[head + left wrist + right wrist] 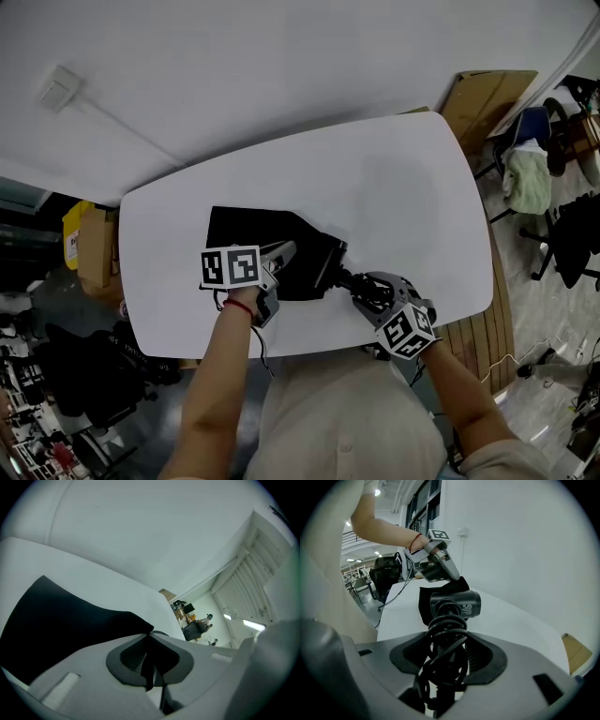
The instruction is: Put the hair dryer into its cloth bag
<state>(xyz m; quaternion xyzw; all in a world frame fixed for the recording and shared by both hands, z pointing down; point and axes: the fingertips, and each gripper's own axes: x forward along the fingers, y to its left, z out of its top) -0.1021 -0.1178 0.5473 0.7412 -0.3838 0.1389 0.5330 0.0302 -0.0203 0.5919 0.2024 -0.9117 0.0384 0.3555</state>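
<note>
From my end the worktop (394, 206) reads as a smooth, matt white laminate with no grain. The cloth bag (244, 230) on it is soft black fabric, dull and light-swallowing, creased towards its near edge. The hair dryer (459, 604) is black plastic with a faint satin sheen and a pale printed label on its barrel; its cord (445, 630) looks rubbery and slightly glossy. Both the left gripper (151, 641) and the right gripper (447, 660) are matt grey plastic, with darker ribbed pads (480, 658). The marker cube (231, 267) looks flat and printed. Far right leans brown cardboard (483, 98); near right, wooden boards (473, 342).
</note>
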